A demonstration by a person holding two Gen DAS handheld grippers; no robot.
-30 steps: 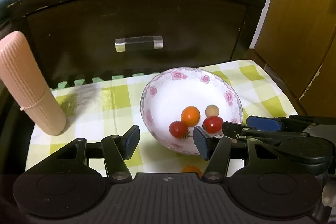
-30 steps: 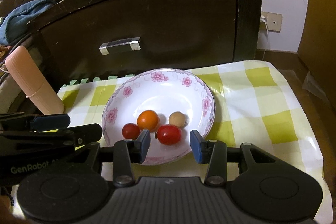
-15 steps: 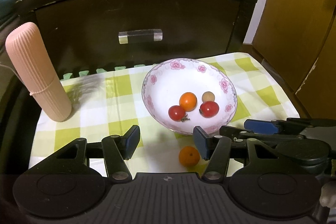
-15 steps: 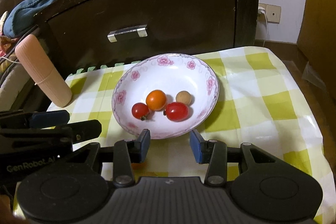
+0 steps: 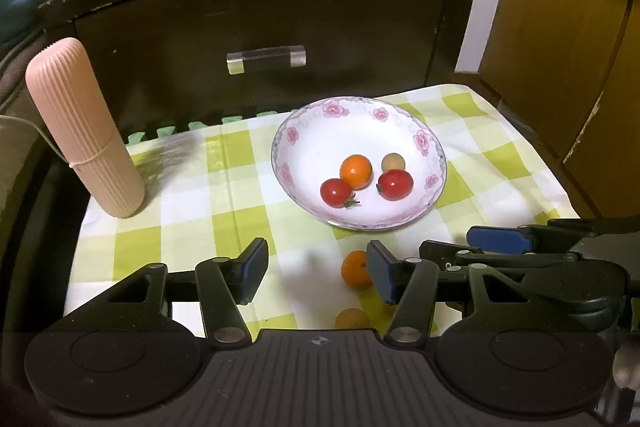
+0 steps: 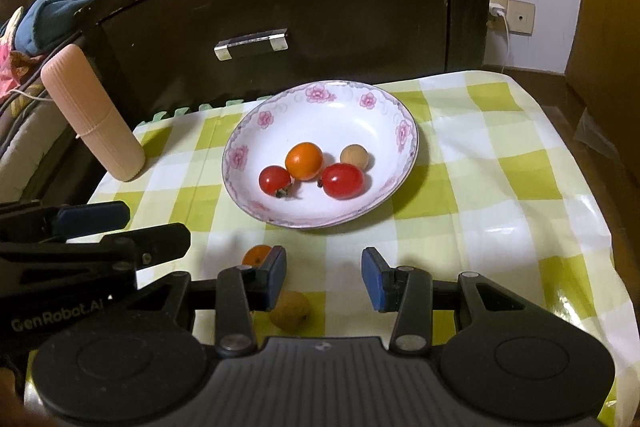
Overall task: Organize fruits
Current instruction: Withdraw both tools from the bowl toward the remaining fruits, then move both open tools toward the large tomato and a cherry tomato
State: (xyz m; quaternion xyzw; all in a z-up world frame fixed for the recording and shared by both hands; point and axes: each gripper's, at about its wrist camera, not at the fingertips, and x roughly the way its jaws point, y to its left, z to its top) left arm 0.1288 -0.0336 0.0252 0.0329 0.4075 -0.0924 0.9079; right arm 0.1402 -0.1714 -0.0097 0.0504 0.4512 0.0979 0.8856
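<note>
Left gripper [image 5: 316,273]: hovering over the near part of the checked tablecloth [image 5: 188,195]; its jaws are standing apart with nothing clamped, having just been closing a little; only bare cloth is lying between them.
Right gripper [image 6: 325,279]: hanging just beside the left one; jaws apart, gripping nothing.
Loose fruit: a small orange [image 5: 354,269] is sitting on the cloth, partly hidden behind the left gripper's right finger; a tan longan [image 6: 290,309] is lying nearer still, just inside the right gripper's left finger.
Plate [image 6: 394,115]: a flowered dish is resting mid-cloth, holding two cherry tomatoes [image 6: 343,180], an orange [image 6: 304,161] and a longan [image 6: 354,155], clustered and touching.
Obstacles: a ribbed pink tube [image 5: 84,127] is standing tilted at the far left corner; the dark drawer chest [image 5: 280,7] is rising right behind the plate.
Edges: the cloth is dropping off on the right toward the wooden cabinet [image 5: 568,27].
Open room: bare cloth is stretching between tube and plate, and right of the plate.
</note>
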